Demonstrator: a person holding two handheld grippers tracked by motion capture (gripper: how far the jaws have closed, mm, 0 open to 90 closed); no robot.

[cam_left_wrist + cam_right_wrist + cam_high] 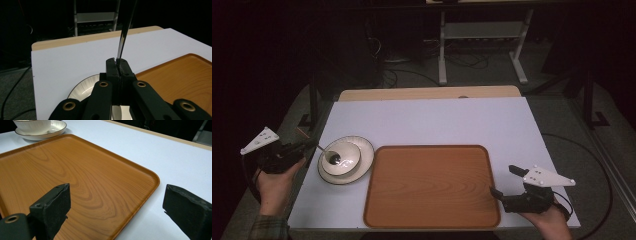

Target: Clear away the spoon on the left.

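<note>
Here the left gripper (307, 145) is clamped on the thin handle of a spoon (328, 153), its jaws pressed flat together around the metal. The spoon's scoop end rests inside the bowl (341, 158), which sits on a plate (362, 169) at the left of the white table (437, 120), just beside the wooden tray (432, 187). In the left gripper view the handle (123, 40) runs steeply up out of the jaws, so the hold looks to be near its end.

The right gripper (503, 181) hovers over the tray's right edge with its jaws wide apart, holding nothing; the tray's rounded corner (152, 176) lies between them in the right gripper view.

The main risk is probably the spoon itself. A slim, smooth handle pinched at one end may swivel or slide in the jaws once it is lifted, and the scoop could then clip the bowl's rim. Since the bowl merely sits on the plate, such a knock might tip it or drag it off centre. A slow, straight lift should lessen that.
</note>
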